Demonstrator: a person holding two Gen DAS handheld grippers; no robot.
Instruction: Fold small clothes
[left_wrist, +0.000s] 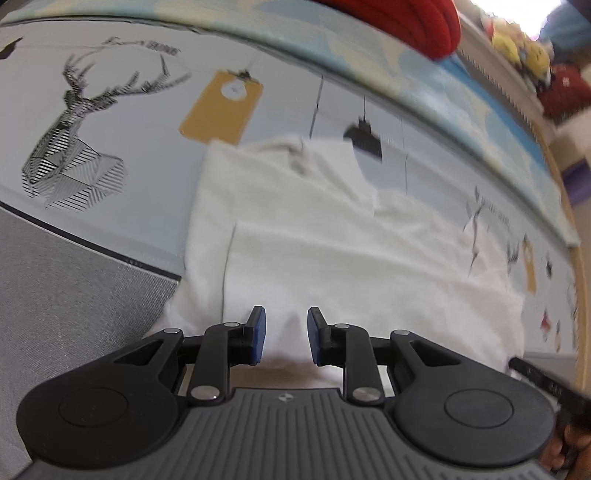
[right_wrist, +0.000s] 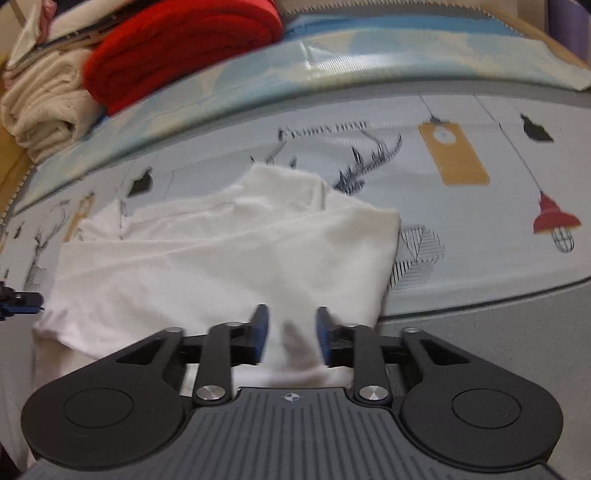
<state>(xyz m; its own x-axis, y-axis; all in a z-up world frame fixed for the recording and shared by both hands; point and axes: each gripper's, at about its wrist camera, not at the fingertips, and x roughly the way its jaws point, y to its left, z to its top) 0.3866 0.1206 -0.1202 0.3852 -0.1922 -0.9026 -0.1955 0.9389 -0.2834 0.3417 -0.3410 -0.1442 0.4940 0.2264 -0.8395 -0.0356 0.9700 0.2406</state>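
A small white garment (left_wrist: 332, 258) lies partly folded on a pale blue printed sheet (left_wrist: 147, 155). It also shows in the right wrist view (right_wrist: 229, 258). My left gripper (left_wrist: 286, 334) is open over the garment's near edge, with white cloth between the blue pads. My right gripper (right_wrist: 290, 334) is open at the garment's near right corner, and a fold of cloth rises between its pads. The tip of the left gripper (right_wrist: 18, 299) shows at the left edge of the right wrist view.
The sheet (right_wrist: 480, 221) carries deer, lamp and tag prints. A grey surface (left_wrist: 55, 295) borders it near me. A red rolled blanket (right_wrist: 177, 48) and a cream one (right_wrist: 44, 107) lie at the back. Soft toys (left_wrist: 524, 51) sit far right.
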